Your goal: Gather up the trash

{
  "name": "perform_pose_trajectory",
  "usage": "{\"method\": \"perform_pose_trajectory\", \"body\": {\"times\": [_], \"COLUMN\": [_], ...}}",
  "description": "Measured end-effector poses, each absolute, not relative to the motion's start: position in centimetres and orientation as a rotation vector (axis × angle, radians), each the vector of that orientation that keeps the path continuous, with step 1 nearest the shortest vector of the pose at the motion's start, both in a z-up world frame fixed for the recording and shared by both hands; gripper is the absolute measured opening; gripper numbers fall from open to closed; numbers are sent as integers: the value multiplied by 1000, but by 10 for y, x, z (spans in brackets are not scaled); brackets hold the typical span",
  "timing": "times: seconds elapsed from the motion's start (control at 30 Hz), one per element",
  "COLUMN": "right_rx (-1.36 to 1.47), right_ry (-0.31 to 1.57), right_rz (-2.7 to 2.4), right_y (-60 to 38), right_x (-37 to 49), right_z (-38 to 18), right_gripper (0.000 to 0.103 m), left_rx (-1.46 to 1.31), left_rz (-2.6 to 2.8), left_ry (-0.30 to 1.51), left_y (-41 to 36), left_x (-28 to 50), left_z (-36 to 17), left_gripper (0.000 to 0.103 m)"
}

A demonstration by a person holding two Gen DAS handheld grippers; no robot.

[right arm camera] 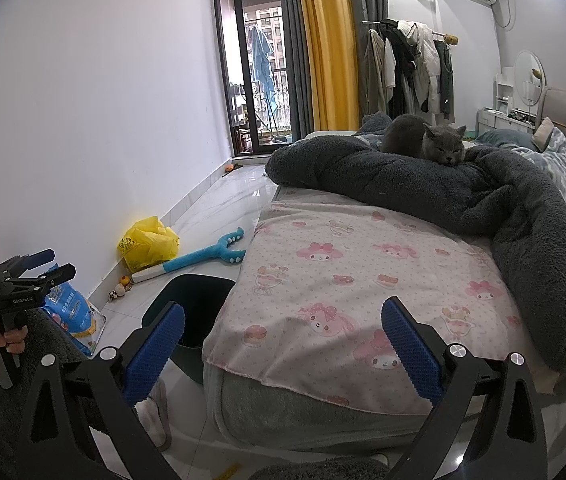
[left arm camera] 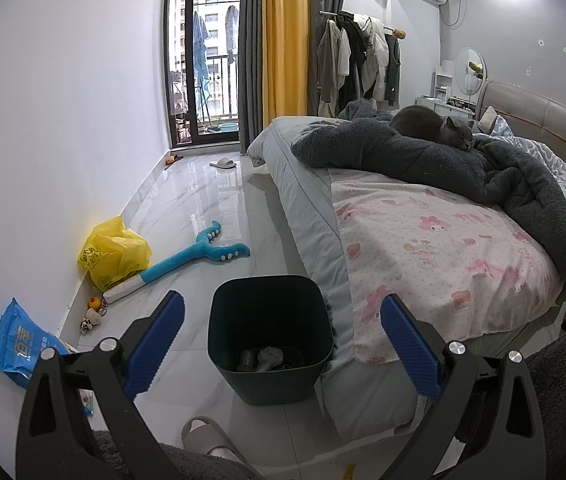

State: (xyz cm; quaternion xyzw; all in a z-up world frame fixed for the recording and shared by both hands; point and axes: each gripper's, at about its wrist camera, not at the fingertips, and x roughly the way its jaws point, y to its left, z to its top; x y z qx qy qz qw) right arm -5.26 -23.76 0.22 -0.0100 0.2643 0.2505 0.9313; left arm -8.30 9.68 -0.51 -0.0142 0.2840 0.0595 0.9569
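Two grippers, left (left arm camera: 283,344) and right (right arm camera: 283,344), are hovering wide open and empty as the yellow bag (left arm camera: 113,254) is lying by the wall beyond the bin (left arm camera: 271,332), best approached low and pinched at a crumpled fold.

The dark trash bin (left arm camera: 270,336) stands upright on the floor beside the bed, holding crumpled trash (left arm camera: 269,358).
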Motion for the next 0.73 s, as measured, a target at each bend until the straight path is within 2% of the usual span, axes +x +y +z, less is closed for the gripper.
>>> {"method": "perform_pose_trajectory", "body": {"times": [0.73], "right_rx": [-22], "right_ry": [543], "right_rz": [514], "right_y": [-240], "right_x": [-51], "right_z": [2], "right_gripper": [100], "left_rx": [-14], "left_rz": [113], "left_ry": [579], "left_y": [95], "left_x": [-84], "left_z": [-8], "left_gripper": [100]}}
